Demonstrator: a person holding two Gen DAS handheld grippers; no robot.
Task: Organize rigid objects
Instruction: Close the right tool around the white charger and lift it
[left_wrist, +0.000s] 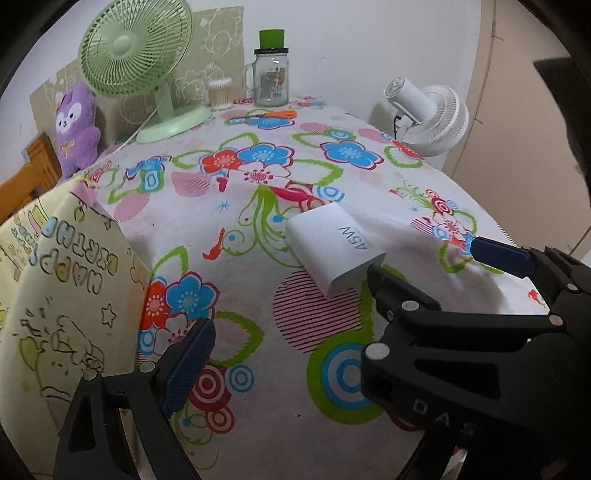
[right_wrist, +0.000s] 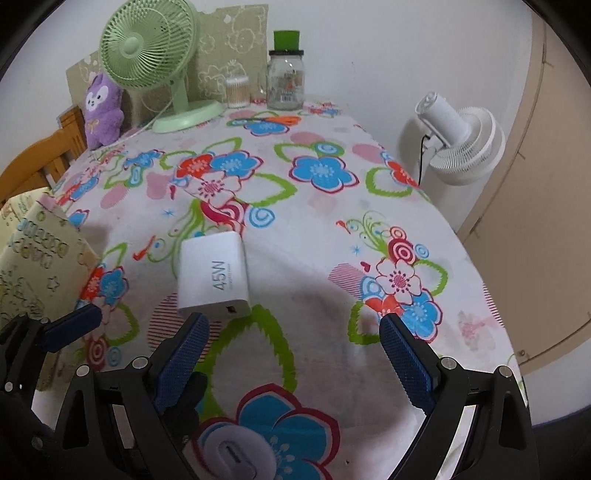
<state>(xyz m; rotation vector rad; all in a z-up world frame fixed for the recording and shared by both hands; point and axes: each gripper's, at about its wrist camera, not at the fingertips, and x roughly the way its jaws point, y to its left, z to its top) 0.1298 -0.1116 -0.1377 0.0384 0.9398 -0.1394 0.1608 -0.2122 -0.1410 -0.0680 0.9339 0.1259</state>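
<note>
We saw a white charger block (right_wrist: 213, 277) marked 45W lying flat on the flowery tablecloth (right_wrist: 317, 236).

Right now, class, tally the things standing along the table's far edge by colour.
Green: 1, the desk fan
Purple: 1, the plush toy
Clear: 2, the glass jar with a green cap and the cotton swab tub
Total: 4

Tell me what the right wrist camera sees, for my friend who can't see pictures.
A white charger block marked 45W lies on a flowery tablecloth, just ahead of the right gripper, whose blue-padded jaws stand open and empty. At the far end stand a green fan, a purple plush toy and a glass jar.
</note>
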